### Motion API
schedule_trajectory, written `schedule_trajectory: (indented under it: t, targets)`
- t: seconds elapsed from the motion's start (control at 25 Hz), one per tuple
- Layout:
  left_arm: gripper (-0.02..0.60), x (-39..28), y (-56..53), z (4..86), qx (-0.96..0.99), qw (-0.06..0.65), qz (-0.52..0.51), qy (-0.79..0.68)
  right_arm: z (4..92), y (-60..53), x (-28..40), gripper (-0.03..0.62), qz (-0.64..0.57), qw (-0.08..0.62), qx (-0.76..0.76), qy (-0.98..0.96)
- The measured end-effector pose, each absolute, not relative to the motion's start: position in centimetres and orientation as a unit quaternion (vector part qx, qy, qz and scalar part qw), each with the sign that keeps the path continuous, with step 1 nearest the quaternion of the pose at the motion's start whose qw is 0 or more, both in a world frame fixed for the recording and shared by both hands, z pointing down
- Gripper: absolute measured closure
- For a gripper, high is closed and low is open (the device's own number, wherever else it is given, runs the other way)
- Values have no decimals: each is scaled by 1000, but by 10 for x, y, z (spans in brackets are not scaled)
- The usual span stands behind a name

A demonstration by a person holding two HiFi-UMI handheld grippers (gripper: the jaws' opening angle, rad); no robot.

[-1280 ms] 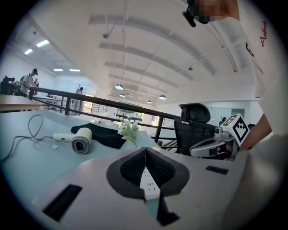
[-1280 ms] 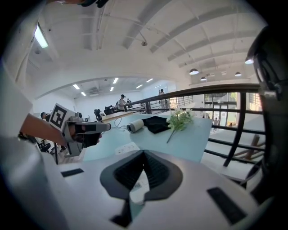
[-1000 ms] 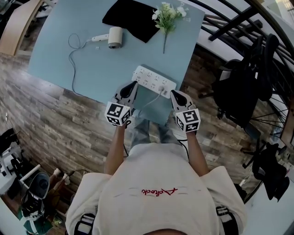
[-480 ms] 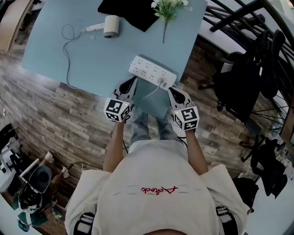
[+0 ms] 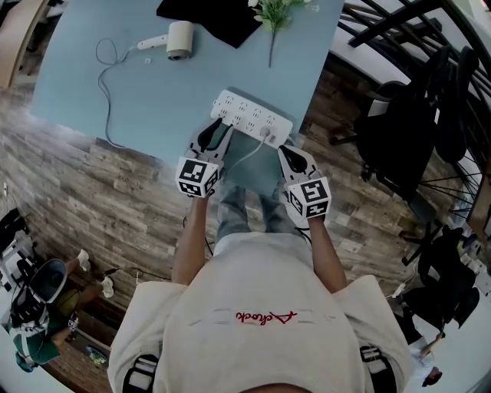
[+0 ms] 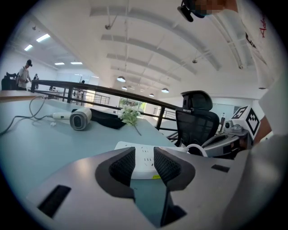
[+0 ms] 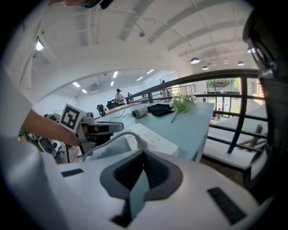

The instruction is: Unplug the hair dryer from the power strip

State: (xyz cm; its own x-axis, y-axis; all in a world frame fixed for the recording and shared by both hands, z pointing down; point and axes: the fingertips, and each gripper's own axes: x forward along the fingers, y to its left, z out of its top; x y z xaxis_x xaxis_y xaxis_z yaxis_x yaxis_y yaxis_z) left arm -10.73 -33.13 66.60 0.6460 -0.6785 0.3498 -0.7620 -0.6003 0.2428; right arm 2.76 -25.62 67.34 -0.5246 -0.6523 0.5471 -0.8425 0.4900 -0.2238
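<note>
A white power strip lies near the front edge of the light blue table. A white plug sits in its near side, and its cable loops down off the edge. The white hair dryer lies far back on the left, with its cord curling across the table. My left gripper hovers just short of the strip's left end; its jaws are opening with nothing between them, and the strip shows beyond the gap. My right gripper is shut and empty, near the strip's right end beside the cable.
A black cloth and a sprig of white flowers lie at the back of the table. A black office chair and a dark railing stand to the right. Wood flooring lies below the table edge.
Both grippers have come down and closer to the power strip. The left gripper's jaws, shut before, have parted. The right gripper stays shut.
</note>
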Motion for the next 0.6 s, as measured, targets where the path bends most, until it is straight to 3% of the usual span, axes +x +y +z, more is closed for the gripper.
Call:
schedule_trajectory:
  t: [0.32, 0.6]
  targets:
    - [413, -97, -345, 682, 886, 168, 154, -403, 675, -257, 31, 577, 242, 198, 445, -839]
    - [405, -92, -350, 697, 884, 137, 192, -403, 679, -257, 31, 577, 246, 196, 441, -840]
